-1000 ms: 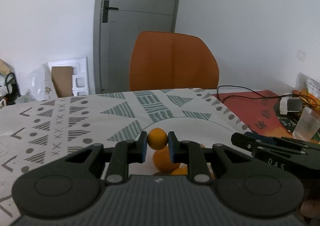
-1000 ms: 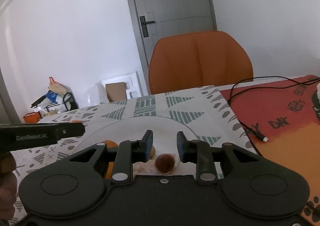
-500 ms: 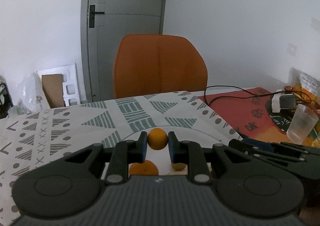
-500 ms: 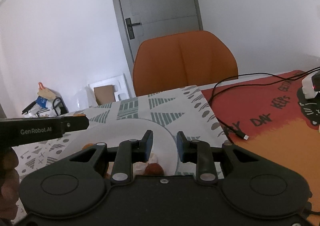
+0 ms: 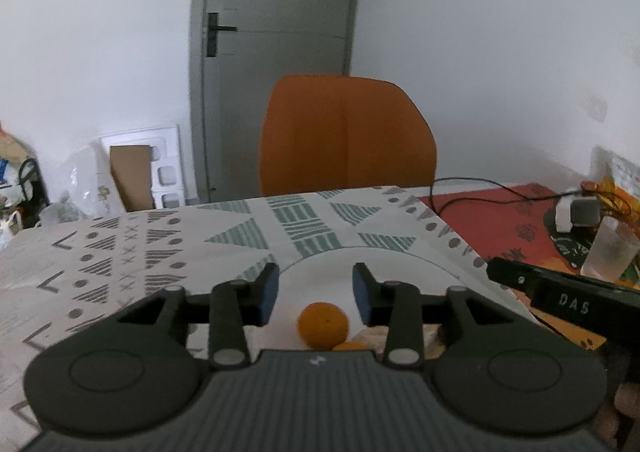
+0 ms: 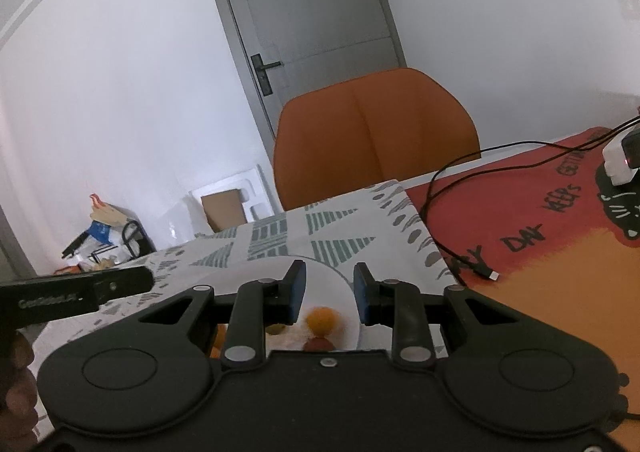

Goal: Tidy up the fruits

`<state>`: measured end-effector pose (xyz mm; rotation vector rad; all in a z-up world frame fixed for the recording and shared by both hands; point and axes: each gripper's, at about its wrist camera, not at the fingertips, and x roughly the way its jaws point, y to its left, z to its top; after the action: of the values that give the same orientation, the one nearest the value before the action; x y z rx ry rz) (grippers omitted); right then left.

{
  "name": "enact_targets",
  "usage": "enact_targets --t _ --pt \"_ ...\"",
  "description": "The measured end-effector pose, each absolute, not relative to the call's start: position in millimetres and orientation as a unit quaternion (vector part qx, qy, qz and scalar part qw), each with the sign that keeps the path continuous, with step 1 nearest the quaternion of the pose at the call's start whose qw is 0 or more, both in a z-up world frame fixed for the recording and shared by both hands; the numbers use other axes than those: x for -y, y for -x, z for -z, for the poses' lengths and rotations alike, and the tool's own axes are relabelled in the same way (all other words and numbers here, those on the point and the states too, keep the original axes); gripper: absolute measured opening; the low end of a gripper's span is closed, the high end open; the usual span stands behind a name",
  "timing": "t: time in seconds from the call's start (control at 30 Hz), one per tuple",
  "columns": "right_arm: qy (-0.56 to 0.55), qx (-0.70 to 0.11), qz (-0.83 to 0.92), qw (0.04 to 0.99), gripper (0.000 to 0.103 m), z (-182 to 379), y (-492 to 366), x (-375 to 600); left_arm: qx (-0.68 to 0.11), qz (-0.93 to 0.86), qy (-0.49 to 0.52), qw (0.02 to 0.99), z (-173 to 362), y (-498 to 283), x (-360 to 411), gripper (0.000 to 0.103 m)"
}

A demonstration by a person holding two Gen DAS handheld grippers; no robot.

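Note:
My left gripper hovers over a white plate with its jaws opening. A round orange lies on the plate just below the blue pads, free of them. A second orange fruit peeks out behind it. In the right wrist view my right gripper stands narrowly open over the same plate with nothing between its pads. Below it lie the orange, a reddish-brown fruit and a greenish one. Each gripper's side shows in the other's view.
The plate sits on a patterned tablecloth. An orange chair stands behind the table. To the right lies a red mat with a black cable, a white charger and a clear plastic cup.
The left jaws have parted, and the orange that they held now lies on the plate below them. The right wrist view has rolled a little.

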<state>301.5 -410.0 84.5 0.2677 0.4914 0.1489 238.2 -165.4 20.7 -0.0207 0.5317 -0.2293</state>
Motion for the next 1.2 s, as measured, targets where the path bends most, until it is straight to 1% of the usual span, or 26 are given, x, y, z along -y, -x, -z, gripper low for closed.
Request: enact_targets --t 0.07,0.1,0.27,0.37,0.5,0.67,0.87,0.97,1.03,1.07,1.1,1.13,1.2 --pt "-0.144 -0.240 -0.078 0.957 0.028 -86 -300 412 -0.261 0.106 0.017 0.959 -23 -233 158 0.050" --pt "-0.148 -0.242 -0.079 0.956 0.028 -86 -300 412 -0.259 0.101 0.018 0.960 -24 -230 154 0.052" --pt "-0.146 -0.249 -0.078 0.954 0.028 -89 -297 407 -0.251 0.092 0.027 0.963 -30 -217 137 0.066" --pt "-0.141 -0.248 -0.081 0.955 0.029 -93 -292 403 -0.248 0.088 0.034 0.964 -31 -211 127 0.072" --pt "-0.133 -0.253 -0.082 0.955 0.035 -94 -285 398 -0.242 0.081 0.043 0.966 -32 -203 114 0.077" --pt "-0.121 -0.258 -0.085 0.955 0.038 -97 -275 390 -0.237 0.071 0.054 0.968 -32 -193 100 0.084" --pt "-0.104 -0.258 -0.098 0.956 0.045 -104 -264 374 -0.237 0.062 0.057 0.968 -31 -179 85 0.087" --pt "-0.096 -0.257 -0.106 0.956 0.053 -106 -258 364 -0.238 0.053 0.058 0.968 -31 -172 76 0.091" --pt "-0.090 -0.256 -0.111 0.956 0.060 -108 -254 357 -0.239 0.048 0.060 0.968 -31 -167 72 0.093" --pt "-0.088 -0.256 -0.113 0.956 0.063 -109 -252 354 -0.239 0.046 0.062 0.968 -32 -165 69 0.093" --pt "-0.085 -0.255 -0.115 0.956 0.068 -111 -249 351 -0.240 0.043 0.063 0.968 -32 -162 66 0.093" --pt "-0.083 -0.253 -0.117 0.957 0.072 -112 -247 348 -0.241 0.041 0.063 0.968 -32 -159 64 0.094" --pt "-0.078 -0.251 -0.121 0.957 0.076 -115 -242 343 -0.243 0.038 0.062 0.967 -32 -154 60 0.094"
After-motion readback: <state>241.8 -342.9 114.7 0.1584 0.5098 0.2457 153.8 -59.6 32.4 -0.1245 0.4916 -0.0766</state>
